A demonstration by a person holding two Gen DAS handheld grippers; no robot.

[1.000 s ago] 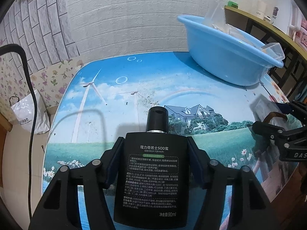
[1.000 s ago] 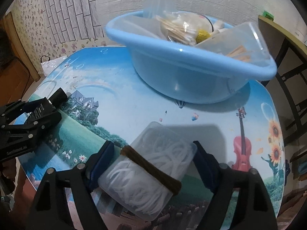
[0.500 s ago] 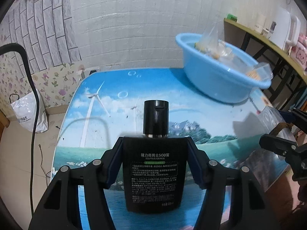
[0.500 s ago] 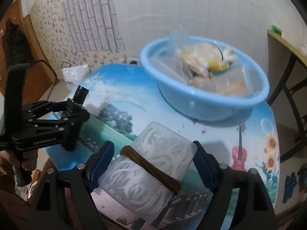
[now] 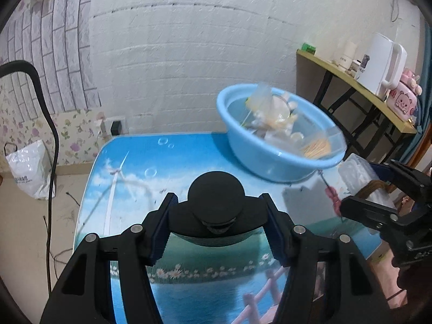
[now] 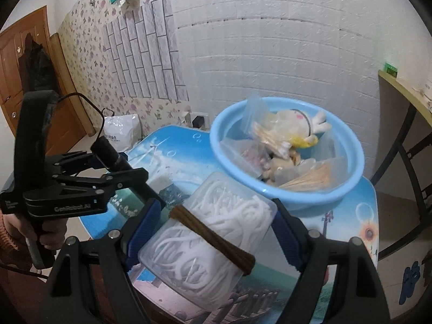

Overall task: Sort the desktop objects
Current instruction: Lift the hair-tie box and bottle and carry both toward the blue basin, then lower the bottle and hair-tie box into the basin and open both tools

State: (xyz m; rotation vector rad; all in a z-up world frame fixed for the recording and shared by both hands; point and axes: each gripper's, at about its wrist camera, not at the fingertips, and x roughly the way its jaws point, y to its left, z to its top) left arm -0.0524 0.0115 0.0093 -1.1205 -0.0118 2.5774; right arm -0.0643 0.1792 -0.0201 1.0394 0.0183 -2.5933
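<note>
Lifting both loads clear of the table (image 5: 129, 178), the left gripper (image 5: 217, 224) clamps the black bottle (image 5: 216, 216) & the right gripper (image 6: 216, 232) grips the clear box (image 6: 210, 237), now higher & nearer the blue basin (image 6: 348, 186), prob. the drop spot.

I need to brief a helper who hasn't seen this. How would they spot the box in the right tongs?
Find the blue basin on the picture-printed table. Just before it, the right tongs clamp a clear plastic box packed with white strands, banded in brown; the left tongs' bottle is black.

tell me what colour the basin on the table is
Light blue basin, clearest in the right wrist view.
</note>
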